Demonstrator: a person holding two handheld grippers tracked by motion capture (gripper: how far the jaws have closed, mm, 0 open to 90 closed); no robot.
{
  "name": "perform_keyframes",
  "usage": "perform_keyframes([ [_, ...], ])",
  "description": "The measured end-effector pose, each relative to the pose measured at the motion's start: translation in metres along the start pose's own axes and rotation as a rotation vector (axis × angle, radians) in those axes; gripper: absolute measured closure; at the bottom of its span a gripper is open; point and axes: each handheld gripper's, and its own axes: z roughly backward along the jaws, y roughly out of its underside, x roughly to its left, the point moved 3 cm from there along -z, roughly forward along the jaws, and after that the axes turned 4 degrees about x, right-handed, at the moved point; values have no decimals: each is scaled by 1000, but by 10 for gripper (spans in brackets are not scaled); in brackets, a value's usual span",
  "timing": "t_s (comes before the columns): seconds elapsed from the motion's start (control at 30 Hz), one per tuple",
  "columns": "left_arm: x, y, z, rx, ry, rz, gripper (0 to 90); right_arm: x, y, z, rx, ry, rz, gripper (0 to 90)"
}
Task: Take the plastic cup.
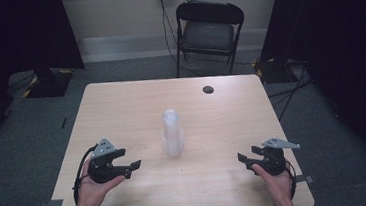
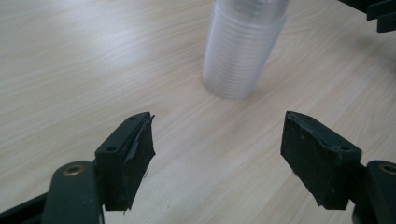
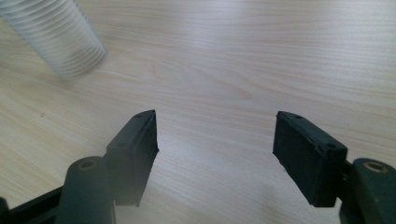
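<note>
A stack of clear plastic cups (image 1: 172,133) stands upside down near the middle of the pale wooden table (image 1: 121,103). My left gripper (image 1: 135,168) is held at the front left, pointing toward the stack, jaws apart with nothing between them. In the left gripper view the stack (image 2: 243,46) rises just beyond the open left gripper (image 2: 217,154). My right gripper (image 1: 242,159) is at the front right, also pointing inward and open. In the right gripper view the stack (image 3: 58,37) sits at the upper left, well off the empty right gripper (image 3: 215,154).
A small dark round hole cover (image 1: 208,89) lies near the table's far right. A black folding chair (image 1: 208,33) stands behind the table. Cables and stand bases lie on the grey carpet on both sides.
</note>
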Motion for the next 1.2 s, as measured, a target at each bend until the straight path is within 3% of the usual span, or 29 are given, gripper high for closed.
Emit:
perform_keyframes([
  [0.1,-3,-6,-1,-4,1,-16,264,1,0,0,-3,-2,5,311],
  [0.53,-13,-41,-13,-76,41,-12,275,3,-1,-2,-3,-12,20,311],
  [0.9,-28,-74,-31,-97,61,-72,214,4,0,-3,14,-19,29,311],
  [1.2,-28,-97,-41,-134,72,-65,207,6,-2,-8,18,-26,37,311],
])
